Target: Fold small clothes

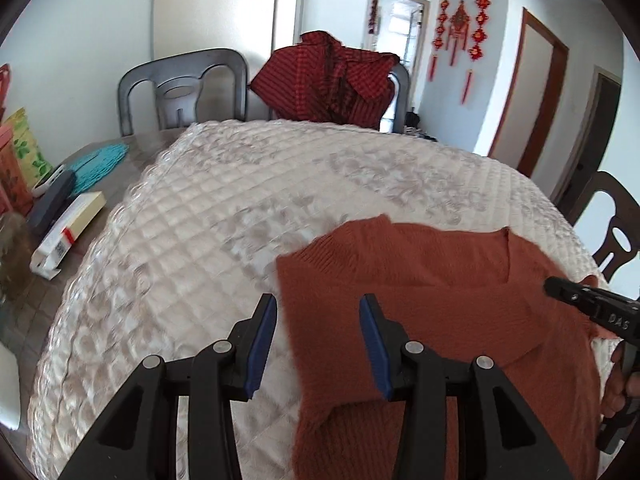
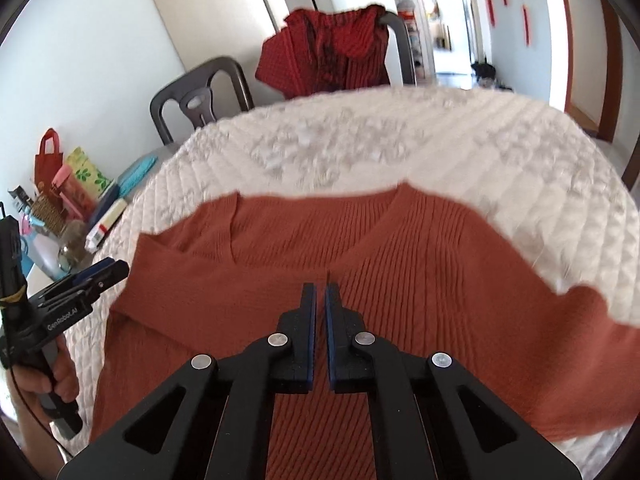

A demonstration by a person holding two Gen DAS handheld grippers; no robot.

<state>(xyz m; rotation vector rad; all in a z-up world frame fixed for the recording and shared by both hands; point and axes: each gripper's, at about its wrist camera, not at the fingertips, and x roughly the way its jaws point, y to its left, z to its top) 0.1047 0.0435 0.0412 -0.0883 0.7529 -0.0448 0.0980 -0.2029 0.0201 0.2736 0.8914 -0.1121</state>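
Sweater: a rust-orange ribbed knit sweater (image 2: 400, 264) lies spread on the quilted cover, V-neck toward the far side, one sleeve folded across its body on the left in the right wrist view.
Quilted cover: a cream quilted cover (image 1: 224, 216) with a pale floral pattern drapes over the bench and carries the sweater.
Left hand-held gripper: the left hand-held gripper (image 1: 318, 344) hovers over the sweater's left edge with its jaws spread partway; one blue pad is over the cover, the other over the knit, and nothing is pinched between them.
Right hand-held gripper: the right hand-held gripper (image 2: 320, 336) points down over the middle of the sweater, just below the V-neck, its blue pads pressed together with only a thin slit between; whether any knit is caught at the tips cannot be told.
Person's hand: a hand (image 2: 60, 372) grips the handle of the left hand-held gripper at the left edge of the right wrist view.
Bench: bare brown bench top (image 1: 100, 152) shows to the left of the cover.
Clutter: a white and yellow box (image 1: 68, 236), a dark case (image 1: 52, 204) and a turquoise mat (image 1: 96, 164) lie on the bare part of the bench.
Chairs: a dark chair (image 1: 180, 88) stands at the far side; beside it another chair back carries a red checked garment (image 1: 328, 76).
Wall: red knot ornaments (image 1: 460, 32) hang on the white wall at the far right.
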